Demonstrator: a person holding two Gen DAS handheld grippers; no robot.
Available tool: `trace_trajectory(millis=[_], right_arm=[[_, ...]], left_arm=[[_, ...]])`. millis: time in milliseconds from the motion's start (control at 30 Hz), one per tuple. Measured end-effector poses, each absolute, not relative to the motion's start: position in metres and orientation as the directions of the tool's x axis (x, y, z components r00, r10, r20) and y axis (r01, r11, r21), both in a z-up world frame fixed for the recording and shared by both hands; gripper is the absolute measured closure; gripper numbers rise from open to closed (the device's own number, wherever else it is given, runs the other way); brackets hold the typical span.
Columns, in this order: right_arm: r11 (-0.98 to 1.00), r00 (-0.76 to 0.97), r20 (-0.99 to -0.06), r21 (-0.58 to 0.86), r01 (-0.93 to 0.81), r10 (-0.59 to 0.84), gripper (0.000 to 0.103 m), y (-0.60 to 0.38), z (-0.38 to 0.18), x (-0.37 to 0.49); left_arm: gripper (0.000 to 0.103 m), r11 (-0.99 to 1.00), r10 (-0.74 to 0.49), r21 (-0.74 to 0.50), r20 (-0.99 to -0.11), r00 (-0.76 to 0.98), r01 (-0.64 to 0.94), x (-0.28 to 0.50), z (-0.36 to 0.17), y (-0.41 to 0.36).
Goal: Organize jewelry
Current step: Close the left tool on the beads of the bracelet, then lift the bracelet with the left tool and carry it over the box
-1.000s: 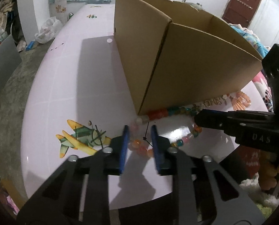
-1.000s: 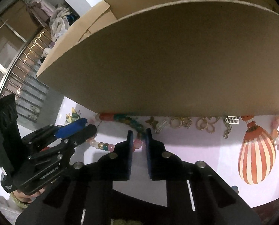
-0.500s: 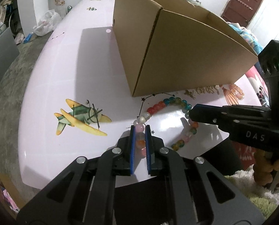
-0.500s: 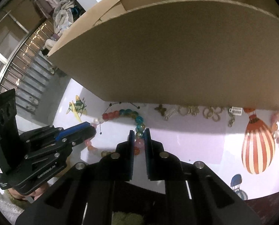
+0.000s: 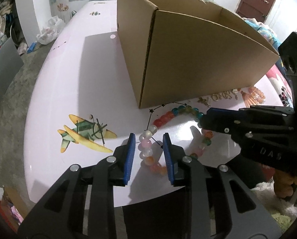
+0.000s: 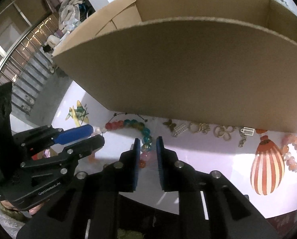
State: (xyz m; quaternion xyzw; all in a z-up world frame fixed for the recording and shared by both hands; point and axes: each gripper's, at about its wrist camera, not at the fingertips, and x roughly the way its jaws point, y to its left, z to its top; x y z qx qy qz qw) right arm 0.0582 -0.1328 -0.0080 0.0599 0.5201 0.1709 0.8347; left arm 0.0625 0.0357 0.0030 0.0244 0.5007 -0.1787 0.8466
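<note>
A loop of mixed coloured beads point(image 5: 163, 117) lies on the pink table point(image 5: 72, 83) in front of a tall cardboard box point(image 5: 188, 59). My left gripper point(image 5: 148, 137) straddles the white and pink beads on the loop's left side. Its jaws are opening, and the blue pads point(image 5: 128, 155) stand off the beads. My right gripper point(image 6: 148, 141) straddles the green and pink beads point(image 6: 146, 149) on the loop's right side. Its jaws are opening too, with small gaps beside the beads. Each gripper shows in the other's view: right gripper point(image 5: 205, 118), left gripper point(image 6: 94, 135).
Gold charms and rings point(image 6: 200, 128) lie in a row along the foot of the box point(image 6: 188, 69), and a pink bead bracelet point(image 6: 294, 153) lies at the far right. The table carries aeroplane point(image 5: 84, 137) and balloon point(image 6: 266, 169) stickers. Its front edge is just below the grippers.
The bead loop was dragged from the foot of the box toward the front edge. Half a second ago both grippers were shut on it; now both sets of jaws have spread.
</note>
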Motion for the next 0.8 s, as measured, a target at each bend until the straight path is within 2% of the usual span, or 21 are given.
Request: trace_trajectory(millis=[100,200,267,333,567,800], right_arm=[[0.934,0.413,-0.844,0.263,-0.241,0.344,0.086,-0.13,-0.008,0.058],[0.935,0.421,-0.843,0.244,-0.256,0.335,0.086,-0.128,-0.008,0.058],[0.939,0.427,-0.846,0.223,-0.261,0.319,0.092,-0.129,-0.005,0.057],[0.937,0.43,-0.843,0.224,-0.267,0.324,0.093,-0.131,-0.004,0.057],[0.928,0.459,-0.814,0.25,-0.274,0.355,0.093,-0.14,0.008,0.047],[0.907,0.515,-0.75,0.29,-0.305,0.414,0.093,-0.159,0.05,0.027]], left_arm=[[0.077,0.937,-0.261,-0.113,-0.855,0.448,0.33,0.062,0.003,0.033],[0.085,0.942,-0.226,-0.068,-0.853,0.471,0.329,0.062,0.002,0.03],[0.091,0.943,-0.205,-0.038,-0.848,0.489,0.33,0.06,0.002,0.029],[0.094,0.944,-0.201,-0.032,-0.845,0.496,0.329,0.06,0.002,0.029],[0.094,0.941,-0.231,-0.058,-0.831,0.505,0.335,0.051,0.017,0.029],[0.094,0.917,-0.317,-0.103,-0.772,0.55,0.384,0.03,0.07,0.032]])
